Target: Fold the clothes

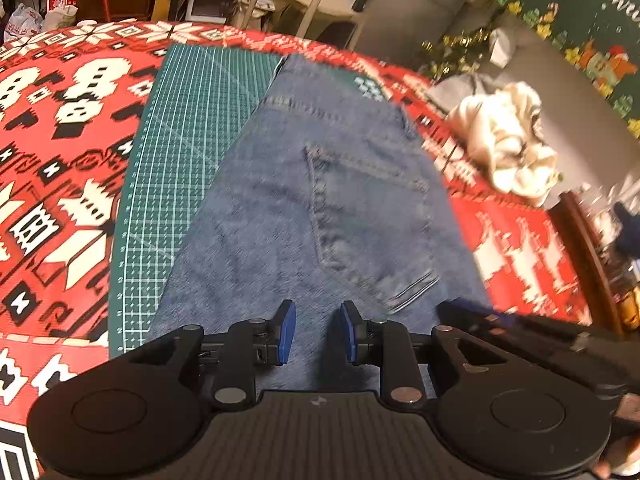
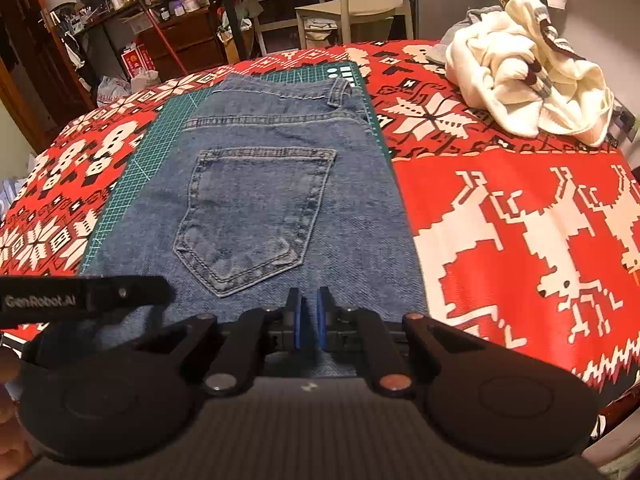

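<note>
Blue jeans (image 1: 280,208) lie flat on a green cutting mat (image 1: 188,128), back pocket up and waistband at the far end. My left gripper (image 1: 317,332) sits at the jeans' near edge, its blue pads a narrow gap apart with denim filling the gap. In the right wrist view the jeans (image 2: 256,184) run straight ahead, pocket in the middle. My right gripper (image 2: 310,320) is at the same near edge, below the pocket, with its pads almost together on the denim. The two grippers are side by side, and each shows at the edge of the other's view.
A red, white and black patterned cloth (image 2: 500,208) covers the table under the green mat (image 2: 132,184). A heap of white clothing (image 2: 532,80) lies at the far right. A chair (image 2: 360,8) and cluttered shelves stand beyond the far edge.
</note>
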Available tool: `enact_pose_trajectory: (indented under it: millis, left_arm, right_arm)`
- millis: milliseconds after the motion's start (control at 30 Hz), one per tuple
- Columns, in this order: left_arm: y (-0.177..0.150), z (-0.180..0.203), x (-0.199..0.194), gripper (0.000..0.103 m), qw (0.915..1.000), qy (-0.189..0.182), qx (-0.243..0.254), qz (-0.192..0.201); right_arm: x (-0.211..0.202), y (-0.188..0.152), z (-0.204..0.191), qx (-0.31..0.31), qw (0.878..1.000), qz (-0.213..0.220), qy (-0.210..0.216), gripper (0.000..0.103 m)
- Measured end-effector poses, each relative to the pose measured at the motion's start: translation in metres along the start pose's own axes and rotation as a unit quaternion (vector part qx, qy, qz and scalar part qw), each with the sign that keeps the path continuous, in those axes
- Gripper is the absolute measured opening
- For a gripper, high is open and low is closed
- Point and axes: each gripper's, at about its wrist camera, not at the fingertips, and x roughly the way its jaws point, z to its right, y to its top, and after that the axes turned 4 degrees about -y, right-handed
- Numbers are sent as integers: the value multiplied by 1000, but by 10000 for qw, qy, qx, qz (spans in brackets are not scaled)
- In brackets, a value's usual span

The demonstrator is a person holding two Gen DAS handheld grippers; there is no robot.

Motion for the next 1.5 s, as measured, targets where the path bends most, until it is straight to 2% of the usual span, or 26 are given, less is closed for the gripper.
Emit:
enact_pose_trajectory:
  millis: [100, 400, 633, 800, 967, 1100, 1300, 1367, 1500]
  left_arm:
    - [-2, 0, -1, 18, 9999, 92, 98, -5]
    - [-2, 5, 0, 18, 9995, 280, 146, -16]
    - [-2, 2, -2, 18, 9996, 275, 18, -12]
    - [0, 11, 0, 18, 9988, 422, 251, -83]
    - [9, 16, -2, 18, 9993, 218, 298, -69]
    - [16, 21, 1, 18, 9993, 100, 343, -45]
    - [21, 19, 10, 18, 9995, 81, 305, -91]
    - [20, 14, 12, 18, 9994, 88, 304, -133]
    - [19, 3, 10, 8, 9996, 78, 231, -156]
  right_arm:
    - [-1, -3, 5, -6, 10000, 19, 36, 7]
    - [-8, -6, 14, 34, 9999, -47, 107, 7]
    - [-10, -7, 14, -7, 9999, -78, 109, 7]
    - [-10, -3, 13, -145, 9997, -171, 125, 7]
    - [-20, 3, 15, -155, 9999, -26, 55, 11]
    - [-22, 12, 18, -15, 9998, 100, 180, 11]
    - [-5, 14, 12, -76, 9999, 17, 129, 10]
    - [2, 12, 13, -99, 9999, -32, 91, 7]
    - [1, 9, 22, -140, 9998, -24, 124, 6]
